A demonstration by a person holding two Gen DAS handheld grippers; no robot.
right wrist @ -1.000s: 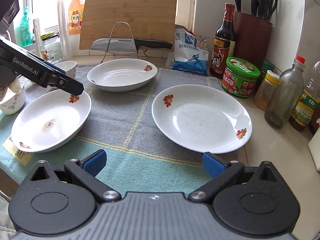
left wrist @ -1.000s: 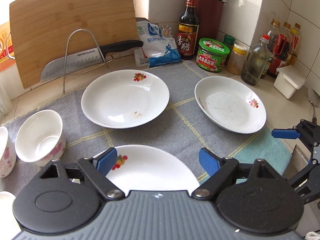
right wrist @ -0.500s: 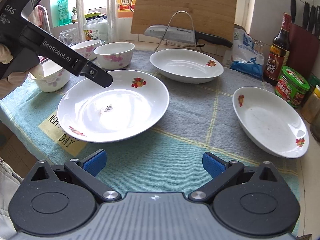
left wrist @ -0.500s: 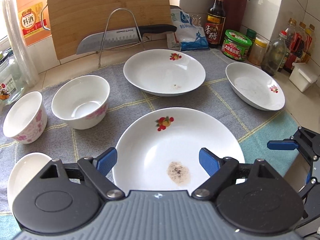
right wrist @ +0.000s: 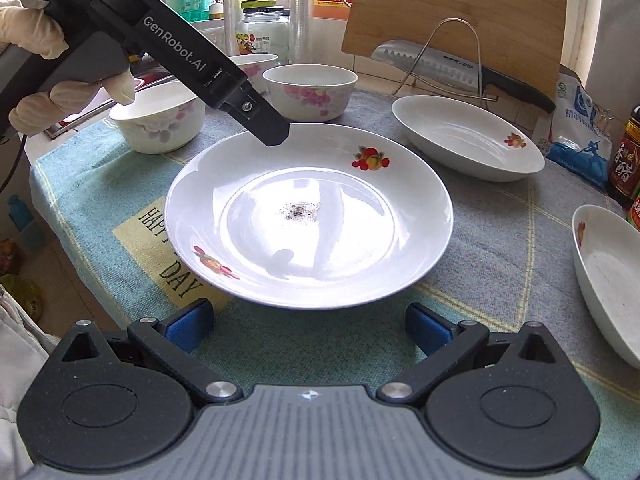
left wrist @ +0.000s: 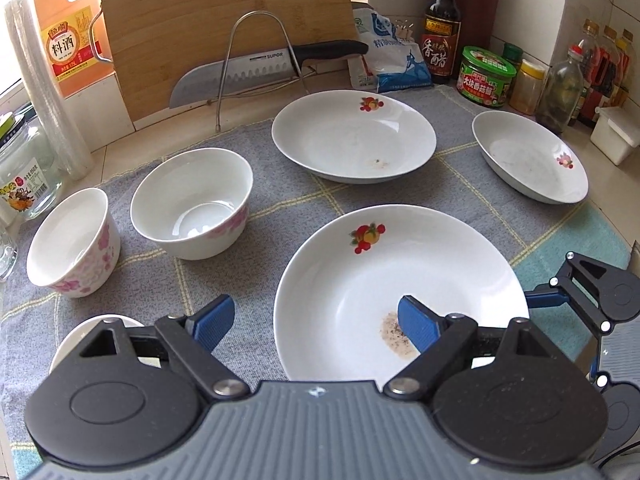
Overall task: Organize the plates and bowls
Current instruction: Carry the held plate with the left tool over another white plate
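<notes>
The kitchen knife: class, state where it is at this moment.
In the left wrist view the kitchen knife rests across the wire rack at the back of the counter, in front of the leaning cutting board, behind the far plate.

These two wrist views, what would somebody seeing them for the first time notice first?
Probably the big white plate with fruit prints and a dark speckled smudge at its centre, lying on the checked cloth nearest both cameras. The left gripper hangs over its far rim, and the right gripper waits open at its near rim. Behind, a large knife rests in a wire rack against the leaning wooden cutting board.
</notes>
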